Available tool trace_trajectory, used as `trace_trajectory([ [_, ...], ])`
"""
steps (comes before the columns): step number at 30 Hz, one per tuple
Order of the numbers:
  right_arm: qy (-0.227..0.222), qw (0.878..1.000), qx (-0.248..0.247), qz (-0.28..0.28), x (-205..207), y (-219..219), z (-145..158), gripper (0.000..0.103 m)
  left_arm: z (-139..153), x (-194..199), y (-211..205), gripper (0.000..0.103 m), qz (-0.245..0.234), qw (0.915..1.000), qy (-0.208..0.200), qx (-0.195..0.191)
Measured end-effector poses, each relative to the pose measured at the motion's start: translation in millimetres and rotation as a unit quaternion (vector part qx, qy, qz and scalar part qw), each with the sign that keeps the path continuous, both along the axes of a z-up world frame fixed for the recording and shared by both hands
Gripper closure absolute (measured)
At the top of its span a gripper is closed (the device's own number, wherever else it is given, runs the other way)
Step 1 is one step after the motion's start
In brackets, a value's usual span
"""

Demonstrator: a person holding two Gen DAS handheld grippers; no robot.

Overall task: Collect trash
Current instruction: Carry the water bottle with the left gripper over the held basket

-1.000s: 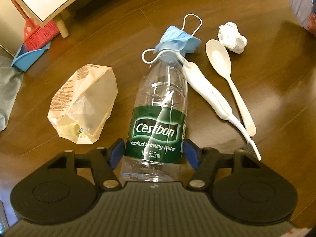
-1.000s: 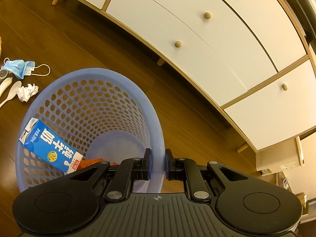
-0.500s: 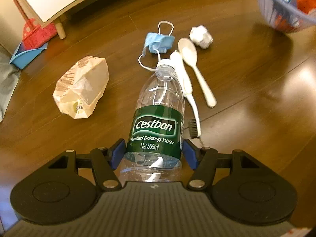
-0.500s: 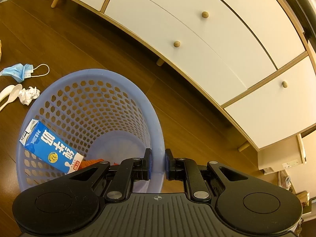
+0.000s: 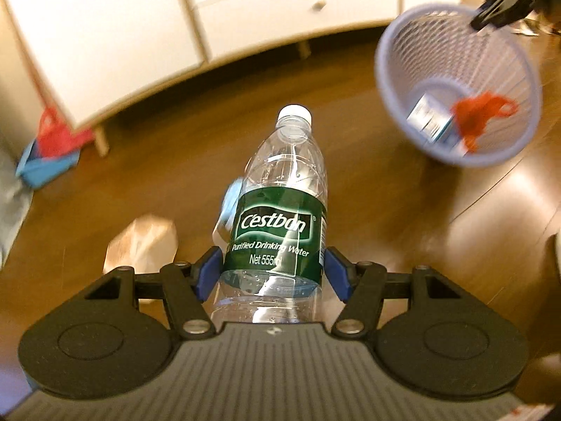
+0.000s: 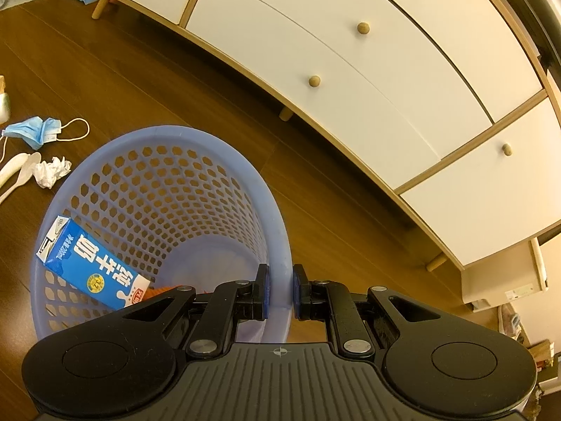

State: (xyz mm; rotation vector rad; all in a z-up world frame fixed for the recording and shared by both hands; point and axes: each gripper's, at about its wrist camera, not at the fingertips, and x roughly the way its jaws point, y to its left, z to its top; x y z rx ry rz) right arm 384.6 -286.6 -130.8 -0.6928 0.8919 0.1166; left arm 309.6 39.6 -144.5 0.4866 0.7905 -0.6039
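The left gripper (image 5: 272,273), pinching the bottle (image 5: 278,224), has lifted it off the floor toward the basket (image 5: 392,98) at two o'clock, whose rim the right gripper (image 6: 279,293) keeps clamped, so the drop looks next.

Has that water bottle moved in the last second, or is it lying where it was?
Yes. The water bottle, clamped in the left gripper, has come up off the floor and swung right, toward the basket; the paper bag now lies behind it.
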Motion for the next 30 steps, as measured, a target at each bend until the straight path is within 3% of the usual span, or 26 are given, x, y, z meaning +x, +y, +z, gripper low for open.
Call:
trace_trajectory([
  [6,-0.001,1.000,0.005,0.005,0.8,-1.1,1.0,0.094,35.2,7.0,-57.6,0.044,-0.061,0.9976,-0.026,-0.021],
  [10,-0.001,1.000,0.009,0.007,2.3,-3.2,2.3,0.094,43.0,10.2,-89.1,0.044,-0.092,0.9951,-0.033,-0.020],
  [18,-0.001,1.000,0.009,0.009,2.8,-4.2,2.1,0.094,37.7,14.9,-128.4,0.044,-0.119,0.9926,-0.022,-0.005],
  [30,-0.002,1.000,-0.014,0.019,0.3,-1.7,-0.8,0.094,27.9,19.8,-141.7,0.044,-0.133,0.9909,-0.018,-0.005],
])
